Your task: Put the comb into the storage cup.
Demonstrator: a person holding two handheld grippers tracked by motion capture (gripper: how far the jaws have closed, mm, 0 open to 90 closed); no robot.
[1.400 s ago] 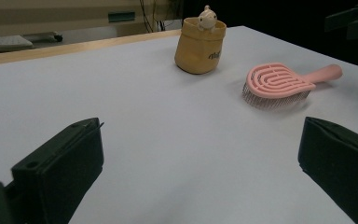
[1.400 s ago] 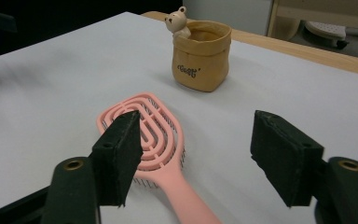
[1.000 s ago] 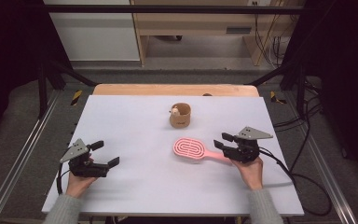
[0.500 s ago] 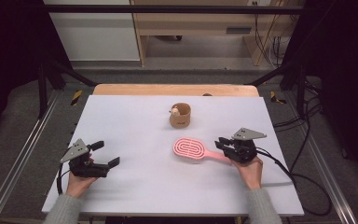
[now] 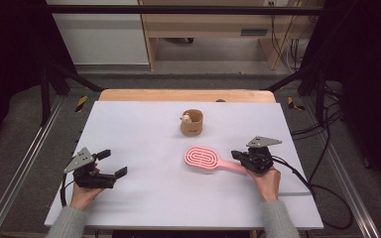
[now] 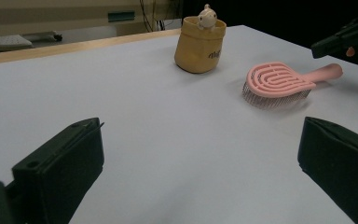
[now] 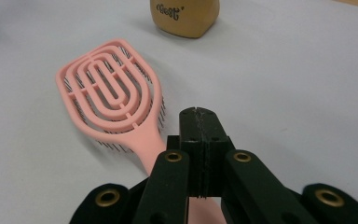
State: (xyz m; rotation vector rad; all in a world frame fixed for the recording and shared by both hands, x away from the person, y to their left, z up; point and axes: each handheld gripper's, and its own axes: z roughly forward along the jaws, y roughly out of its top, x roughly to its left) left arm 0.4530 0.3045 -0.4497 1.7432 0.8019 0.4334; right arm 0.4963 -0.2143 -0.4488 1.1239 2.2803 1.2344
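Observation:
A pink paddle hairbrush (image 5: 202, 158) lies bristles down on the white table (image 5: 139, 129), its handle pointing right. My right gripper (image 5: 236, 155) hovers over the end of that handle; its jaws have just been closing and now meet pad to pad, with nothing between them. In the right gripper view the brush (image 7: 109, 91) handle passes under the shut right gripper (image 7: 199, 122). My left gripper (image 5: 113, 163) rests open at the table's left front, far from the brush. The left gripper view shows the brush (image 6: 277, 81) beyond the open left gripper (image 6: 200, 154).
A small tan cup (image 5: 192, 122) with a little figure in it stands behind the brush, mid-table. A wooden strip (image 5: 186, 95) runs along the table's far edge. Black cables (image 5: 322, 193) trail off the right side.
The right gripper's jaws have closed from partly open to shut and it has edged left over the brush handle. The left gripper and the brush have stayed put.

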